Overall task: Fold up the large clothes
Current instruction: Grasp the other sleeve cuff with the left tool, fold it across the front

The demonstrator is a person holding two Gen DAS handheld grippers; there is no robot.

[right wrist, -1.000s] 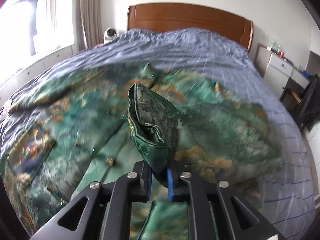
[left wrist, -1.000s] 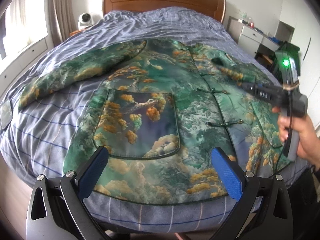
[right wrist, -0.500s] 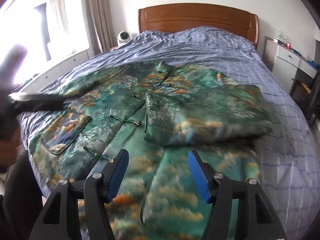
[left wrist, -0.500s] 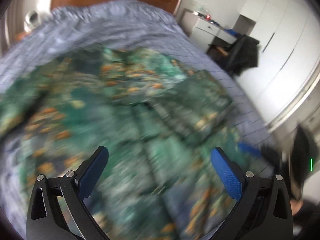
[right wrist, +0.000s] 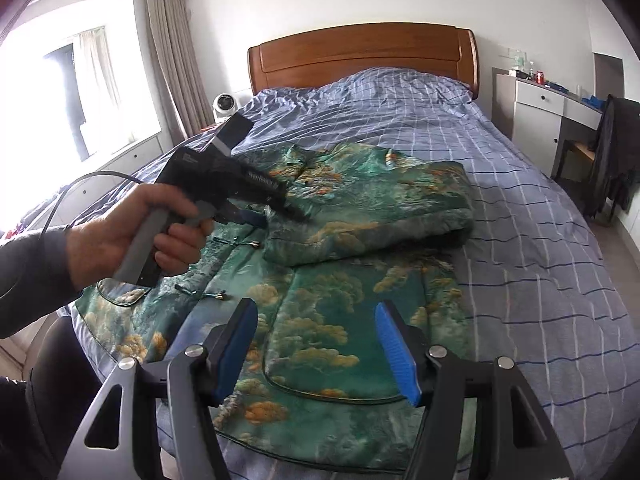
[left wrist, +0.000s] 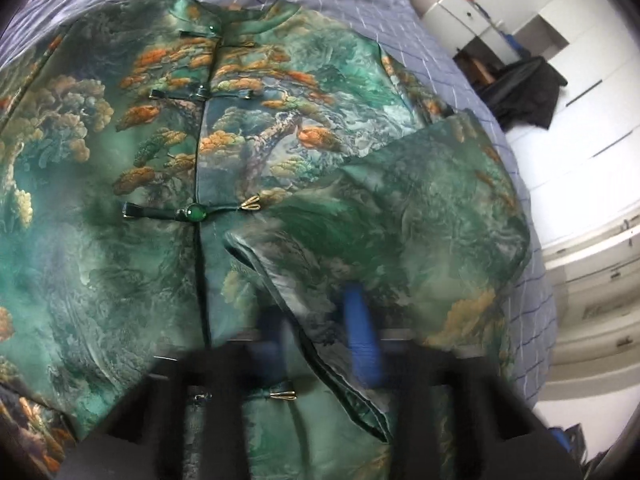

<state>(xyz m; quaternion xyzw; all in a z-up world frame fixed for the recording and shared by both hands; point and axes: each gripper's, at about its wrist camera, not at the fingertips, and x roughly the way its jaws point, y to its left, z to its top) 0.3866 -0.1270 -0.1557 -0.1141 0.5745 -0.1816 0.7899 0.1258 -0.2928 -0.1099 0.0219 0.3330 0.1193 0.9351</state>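
Note:
A green jacket [right wrist: 320, 320] with an orange tree print lies front up on the bed, its knot buttons [left wrist: 194, 213] done up. One sleeve [right wrist: 380, 208] is folded across the chest. In the left wrist view that sleeve [left wrist: 420, 220] fills the right side, and its cuff edge runs between the blurred blue pads of my left gripper [left wrist: 320, 336], whose jaws are closing on it. In the right wrist view a hand [right wrist: 132, 232] holds the left gripper [right wrist: 272, 214] at the cuff. My right gripper [right wrist: 316, 312] stands open above the jacket's hem with nothing between its fingers.
The bed [right wrist: 540, 280] has a blue checked cover and a wooden headboard [right wrist: 360, 56]. A small white fan [right wrist: 224, 106] stands at the back left by the window. A white desk [right wrist: 540, 108] and a dark garment on a chair [right wrist: 616, 152] are at the right.
The right gripper let go of the sleeve, opened and drew back; the sleeve now lies folded over the chest. The left gripper swung right and down to the cuff, and its jaws came together.

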